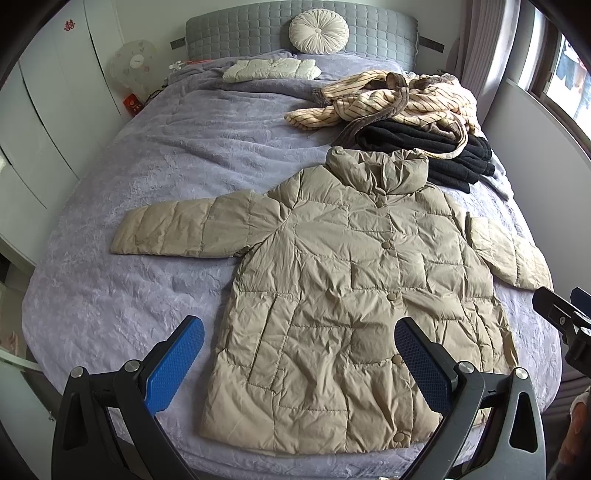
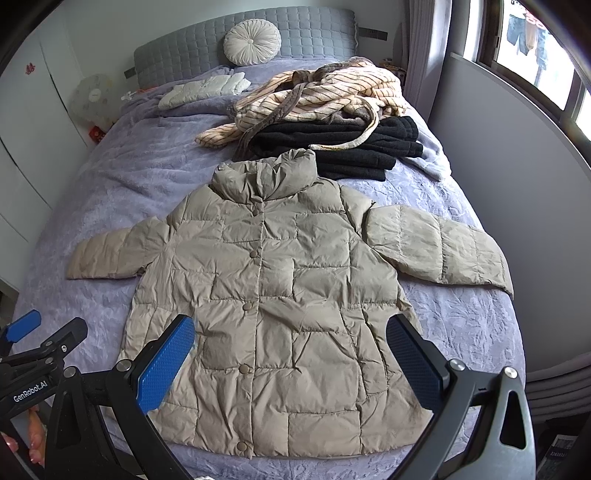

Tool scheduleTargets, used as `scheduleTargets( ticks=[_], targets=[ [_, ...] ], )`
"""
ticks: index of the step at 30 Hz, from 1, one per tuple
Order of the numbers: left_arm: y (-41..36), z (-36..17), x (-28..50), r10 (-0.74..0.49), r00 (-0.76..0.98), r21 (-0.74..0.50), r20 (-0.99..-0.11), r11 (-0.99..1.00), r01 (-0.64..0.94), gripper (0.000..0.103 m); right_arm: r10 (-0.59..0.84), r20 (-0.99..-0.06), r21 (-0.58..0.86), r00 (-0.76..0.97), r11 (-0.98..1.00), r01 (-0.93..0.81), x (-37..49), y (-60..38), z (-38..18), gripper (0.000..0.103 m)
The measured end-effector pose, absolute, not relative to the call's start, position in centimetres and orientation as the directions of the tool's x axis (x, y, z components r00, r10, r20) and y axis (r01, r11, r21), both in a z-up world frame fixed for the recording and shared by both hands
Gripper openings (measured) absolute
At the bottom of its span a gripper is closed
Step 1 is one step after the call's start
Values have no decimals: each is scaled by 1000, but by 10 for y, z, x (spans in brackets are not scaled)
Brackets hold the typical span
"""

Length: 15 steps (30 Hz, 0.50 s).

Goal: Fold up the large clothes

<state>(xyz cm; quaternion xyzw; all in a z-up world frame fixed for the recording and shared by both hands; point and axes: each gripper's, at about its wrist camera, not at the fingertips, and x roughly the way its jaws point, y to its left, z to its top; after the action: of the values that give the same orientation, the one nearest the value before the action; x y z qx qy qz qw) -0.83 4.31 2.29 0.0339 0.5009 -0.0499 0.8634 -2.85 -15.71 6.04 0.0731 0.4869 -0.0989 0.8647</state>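
At the far left, a white wardrobe (image 1: 48,122) and a pale fan (image 1: 135,62) are seen beside the bed (image 1: 110,280), which is covered by a lilac-grey blanket. The left gripper (image 1: 299,349) is held over the near edge of the bed with its blue pads (image 1: 173,365) spread wide and nothing between them; the jacket's hem is framed in the gap, but no contact is shown.

A beige puffer jacket (image 1: 354,280) is laid flat on the near half of the bed, front up, buttoned, collar toward the headboard (image 1: 258,33). Its sleeves are stretched out to the left and to the right.

Near the headboard, a folded cream garment (image 1: 271,69) is placed left of centre, and a round white cushion (image 1: 319,30) is propped against the headboard. Further right, a striped cream robe (image 1: 391,99) is heaped on a folded black garment (image 1: 428,151), which lies just beyond the jacket's collar.

The right gripper (image 2: 290,350) is likewise held over the jacket's near part, fingers spread and empty. At the far right, a curtain (image 2: 424,48) and a window (image 2: 535,55) are seen.
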Motion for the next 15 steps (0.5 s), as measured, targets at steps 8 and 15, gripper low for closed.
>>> scheduleTargets(
  ticks=[8,15],
  targets=[
    [57,20,10,-55,464,-4,-884,994,110,103,-55,-887,60,459,971,232,0,-152,55,103],
    [107,-25,48,-94,373,-95,-923,995,14,103,47,-920,131,389,973,192,31,-126,23,103]
  ],
)
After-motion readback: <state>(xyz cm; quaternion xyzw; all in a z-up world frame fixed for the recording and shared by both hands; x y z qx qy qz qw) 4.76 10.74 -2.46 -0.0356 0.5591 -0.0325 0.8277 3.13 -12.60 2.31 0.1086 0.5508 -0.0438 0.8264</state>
